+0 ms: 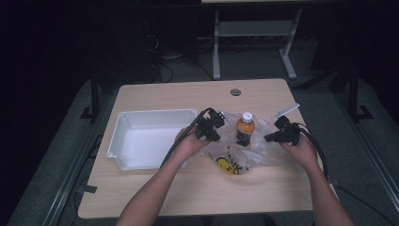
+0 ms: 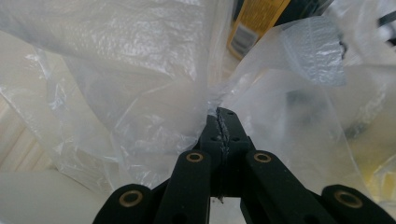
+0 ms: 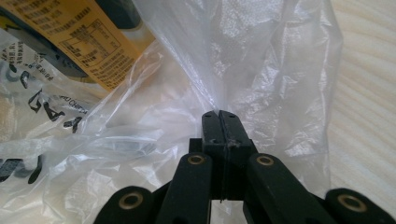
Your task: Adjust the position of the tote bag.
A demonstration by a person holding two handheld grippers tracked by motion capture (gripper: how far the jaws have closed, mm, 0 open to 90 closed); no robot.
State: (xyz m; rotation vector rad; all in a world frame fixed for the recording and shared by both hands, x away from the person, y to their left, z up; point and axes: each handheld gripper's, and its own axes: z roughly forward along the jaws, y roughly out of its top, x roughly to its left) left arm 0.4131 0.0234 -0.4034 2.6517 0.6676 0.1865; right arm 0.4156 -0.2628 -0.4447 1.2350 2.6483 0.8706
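Observation:
A clear plastic bag (image 1: 230,151) with yellow and black print lies at the middle of the table. An orange bottle (image 1: 245,129) with a white cap stands upright in it. My left gripper (image 1: 214,126) is left of the bottle, shut on the bag's film (image 2: 154,93); the film is pinched between its jaws (image 2: 225,122). My right gripper (image 1: 272,137) is right of the bottle, shut on the bag's other side (image 3: 243,51), film bunched at its tips (image 3: 219,116). The bottle's yellow label (image 3: 79,37) shows through the film, and the bottle (image 2: 254,21) appears past the left jaws.
A white plastic bin (image 1: 150,137) sits at the table's left, close beside my left hand. A syringe-like thing (image 1: 285,111) lies behind the right gripper. A round grommet (image 1: 235,92) is at the table's far edge. Bare wood (image 1: 202,193) runs along the front.

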